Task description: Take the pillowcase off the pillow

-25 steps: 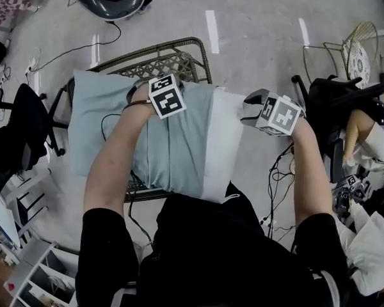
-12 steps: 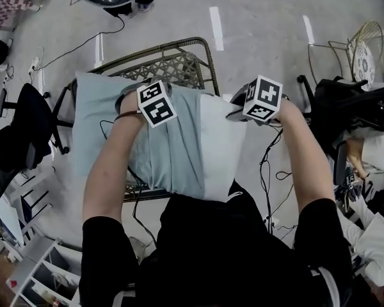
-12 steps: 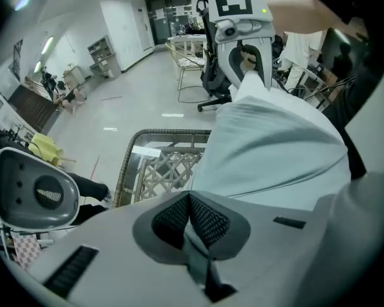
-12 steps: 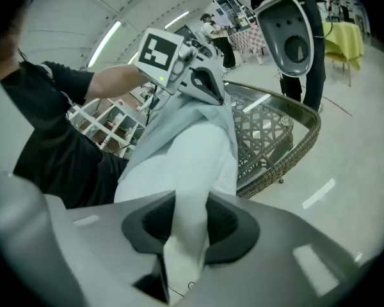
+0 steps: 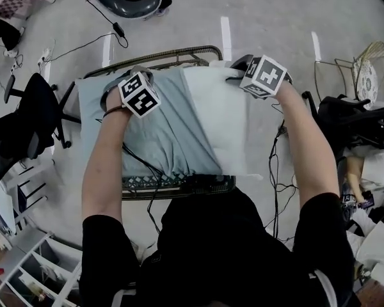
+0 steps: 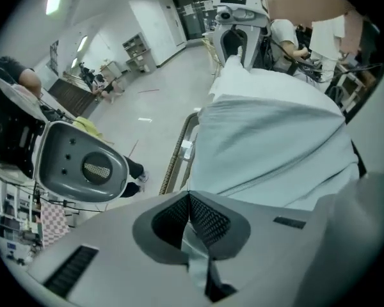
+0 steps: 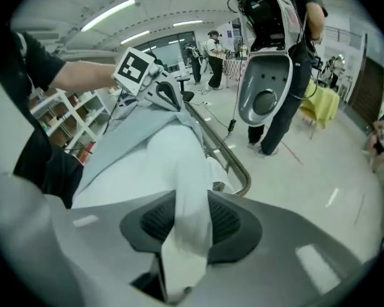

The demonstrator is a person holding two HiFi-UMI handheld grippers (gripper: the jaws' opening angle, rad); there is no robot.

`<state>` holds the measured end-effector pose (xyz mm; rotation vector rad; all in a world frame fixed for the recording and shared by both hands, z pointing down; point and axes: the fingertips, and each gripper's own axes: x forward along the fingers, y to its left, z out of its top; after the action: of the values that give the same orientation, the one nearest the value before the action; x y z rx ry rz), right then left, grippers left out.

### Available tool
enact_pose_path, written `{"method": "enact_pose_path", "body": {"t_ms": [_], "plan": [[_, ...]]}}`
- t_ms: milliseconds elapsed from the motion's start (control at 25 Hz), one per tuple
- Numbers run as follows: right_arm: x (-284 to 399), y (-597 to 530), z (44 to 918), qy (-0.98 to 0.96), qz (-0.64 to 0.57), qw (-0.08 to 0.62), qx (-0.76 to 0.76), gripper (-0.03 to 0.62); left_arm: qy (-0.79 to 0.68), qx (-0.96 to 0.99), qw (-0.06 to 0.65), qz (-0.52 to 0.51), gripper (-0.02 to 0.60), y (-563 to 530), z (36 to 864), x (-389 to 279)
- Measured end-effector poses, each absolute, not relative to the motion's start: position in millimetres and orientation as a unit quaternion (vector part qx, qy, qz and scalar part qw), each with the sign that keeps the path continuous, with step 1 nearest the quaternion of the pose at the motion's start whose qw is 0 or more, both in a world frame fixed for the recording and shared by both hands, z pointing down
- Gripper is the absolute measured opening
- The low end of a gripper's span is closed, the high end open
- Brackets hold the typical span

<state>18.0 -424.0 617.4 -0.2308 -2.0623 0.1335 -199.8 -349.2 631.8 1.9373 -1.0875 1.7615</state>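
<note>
Head view: pillowcase (image 5: 163, 126) hides much of the pillow (image 5: 227, 120).

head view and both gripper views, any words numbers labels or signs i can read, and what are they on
No words or numbers can be read in any view.
Left gripper, its marker cube: black-and-white square patterns only, no letters.
Right gripper, its marker cube: the same.
Pillowcase and pillow: plain, no print.
Shelves: contents too small to read.

Probably a lab hall: strip lights (image 7: 109, 15), shelves (image 7: 75, 117), taped concrete floor (image 5: 275, 5).
</note>
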Motion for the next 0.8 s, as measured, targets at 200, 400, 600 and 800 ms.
{"method": "enact_pose_path", "body": {"t_ms": [200,400,600,800], "plan": [[18,-429,614,-0.857,0.005,0.515,0.006,0.209,-0.421,0.685,0.15,0.575,0.008,-343,626,-191],[46,-390,592,-0.872,0.015,0.487,0.038,0.221,-0.422,0.716,0.151,0.535,0.072,-316,607,-157],[83,-300,590,-0.881,0.036,0.471,0.022,0.251,-0.427,0.733,0.161,0.505,0.094,-254,597,-107],[129,-228,608,-0.882,0.077,0.464,0.037,0.276,-0.434,0.737,0.192,0.481,0.106,-181,601,-59]]}}
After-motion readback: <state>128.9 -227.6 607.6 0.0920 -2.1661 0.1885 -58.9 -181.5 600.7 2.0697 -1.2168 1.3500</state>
